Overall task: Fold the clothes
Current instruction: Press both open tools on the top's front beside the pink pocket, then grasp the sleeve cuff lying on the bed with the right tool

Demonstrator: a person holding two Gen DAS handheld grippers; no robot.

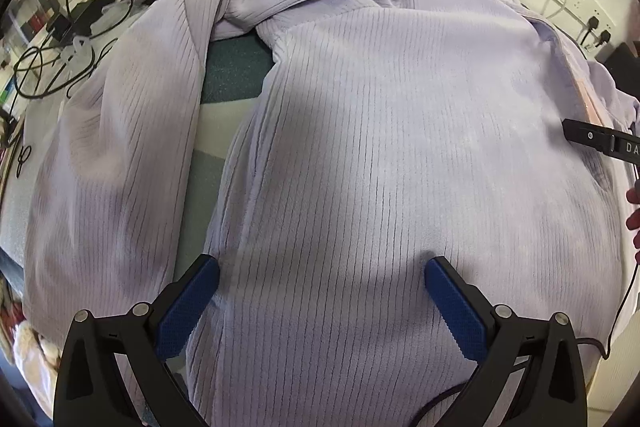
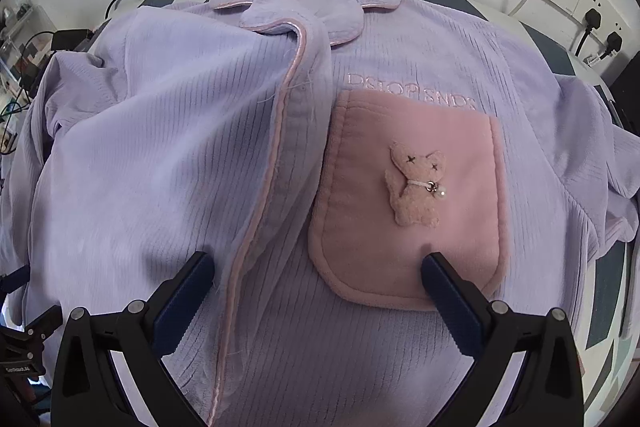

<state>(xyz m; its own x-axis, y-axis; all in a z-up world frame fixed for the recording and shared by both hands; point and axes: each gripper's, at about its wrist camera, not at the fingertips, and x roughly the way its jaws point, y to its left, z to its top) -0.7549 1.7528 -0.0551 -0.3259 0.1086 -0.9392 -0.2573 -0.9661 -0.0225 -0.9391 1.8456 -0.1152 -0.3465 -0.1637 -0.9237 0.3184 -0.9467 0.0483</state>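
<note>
While both the left gripper (image 1: pixel 322 273) and right gripper (image 2: pixel 318 269) hover wide open and empty over the lilac pyjama top (image 2: pixel 400 339) spread flat (left sleeve twisted), a careless pinch could bunch its loose placket (image 2: pixel 280 131).

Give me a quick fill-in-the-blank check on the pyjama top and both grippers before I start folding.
1. The pocket on the lilac top is coloured ____.
2. The small figure sewn on the pocket is a ____.
3. The right gripper hovers over the top with its jaws ____.
4. The left gripper holds ____ between its jaws.

Missing words: pink; cat; open; nothing
</note>
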